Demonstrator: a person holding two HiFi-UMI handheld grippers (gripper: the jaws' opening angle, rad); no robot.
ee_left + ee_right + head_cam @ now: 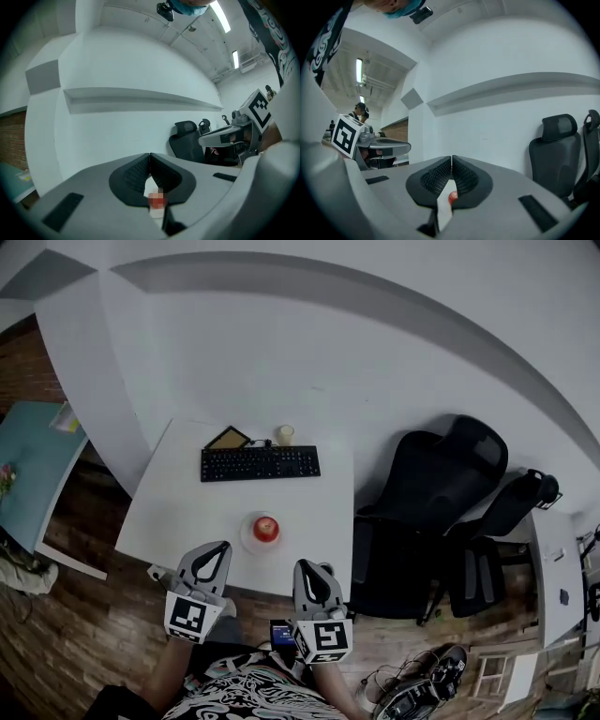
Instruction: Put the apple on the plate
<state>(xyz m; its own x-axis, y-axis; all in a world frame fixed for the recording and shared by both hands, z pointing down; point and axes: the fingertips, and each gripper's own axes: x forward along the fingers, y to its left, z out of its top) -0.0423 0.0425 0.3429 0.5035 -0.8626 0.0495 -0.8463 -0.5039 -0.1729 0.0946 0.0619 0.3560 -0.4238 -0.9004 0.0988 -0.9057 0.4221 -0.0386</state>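
Holding the left claw [221, 547] and the right claw [302, 566] side by side, just short of the near edge of the bench [169, 512], we have both clenched, jaws pressed together with nothing between them. The apple [266, 528] sits on the plate [247, 538], just ahead of the two claws and between them, touching neither. Beyond the apple, farther from the claws, lies a keyboard [260, 463].

Red apple [266, 528] on round plate [248, 538]
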